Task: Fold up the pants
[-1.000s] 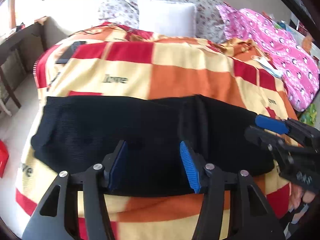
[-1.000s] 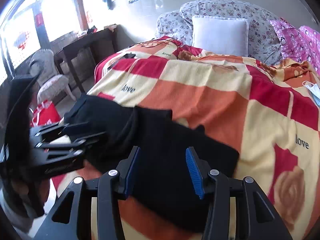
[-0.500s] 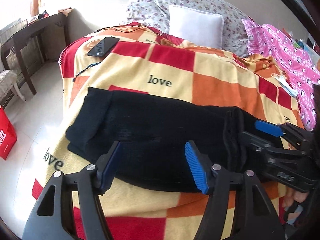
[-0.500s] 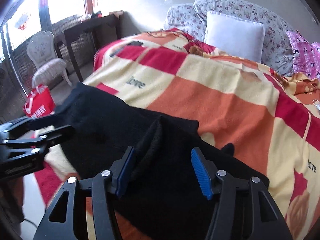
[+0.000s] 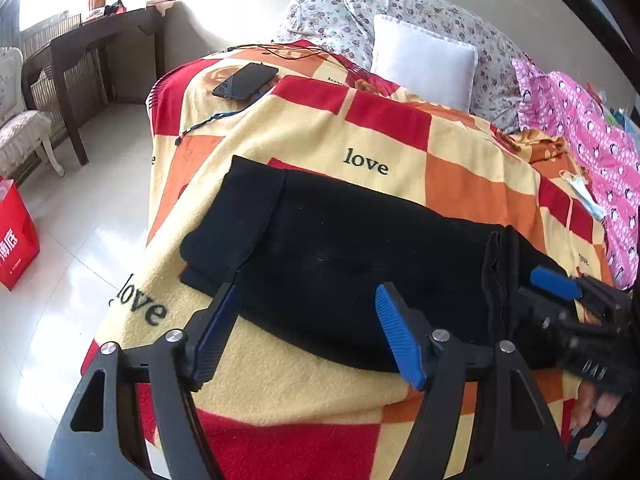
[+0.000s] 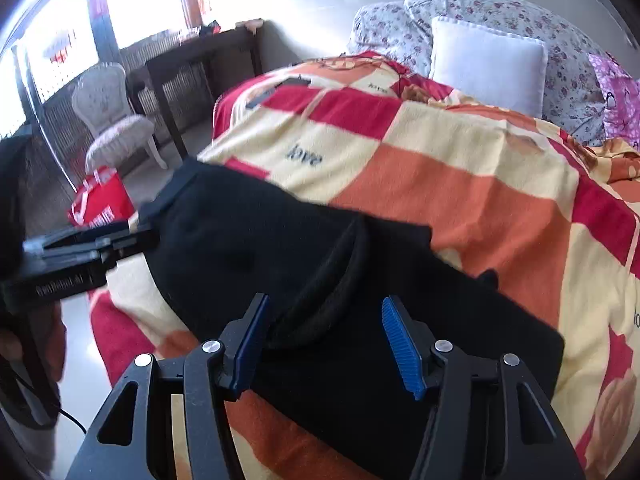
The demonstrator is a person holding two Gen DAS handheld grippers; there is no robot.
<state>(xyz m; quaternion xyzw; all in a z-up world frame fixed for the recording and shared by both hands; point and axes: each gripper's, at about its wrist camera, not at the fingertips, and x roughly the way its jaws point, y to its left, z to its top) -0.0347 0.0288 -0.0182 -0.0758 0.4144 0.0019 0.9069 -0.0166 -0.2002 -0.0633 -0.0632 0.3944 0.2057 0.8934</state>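
Note:
Black pants (image 5: 344, 256) lie folded lengthwise across the checked blanket (image 5: 400, 144) near the bed's front edge, with a raised fold ridge (image 6: 340, 280) near their right end. My left gripper (image 5: 308, 332) is open and empty over the pants' near edge, left of the middle. My right gripper (image 6: 324, 340) is open and empty over the fold ridge. In the left wrist view the right gripper (image 5: 560, 296) shows at the pants' right end. In the right wrist view the left gripper (image 6: 92, 244) shows at their left end.
A black phone (image 5: 246, 80) with a cable lies at the blanket's far left corner. A white pillow (image 5: 424, 64) and a pink quilt (image 5: 592, 152) sit at the back and right. A red bag (image 5: 16, 236), chair (image 6: 116, 120) and dark table (image 5: 92, 48) stand on the floor left.
Both grippers have drawn back and up from the pants, staying open. The left view has swung left, so the pants' left end and the phone show more fully.

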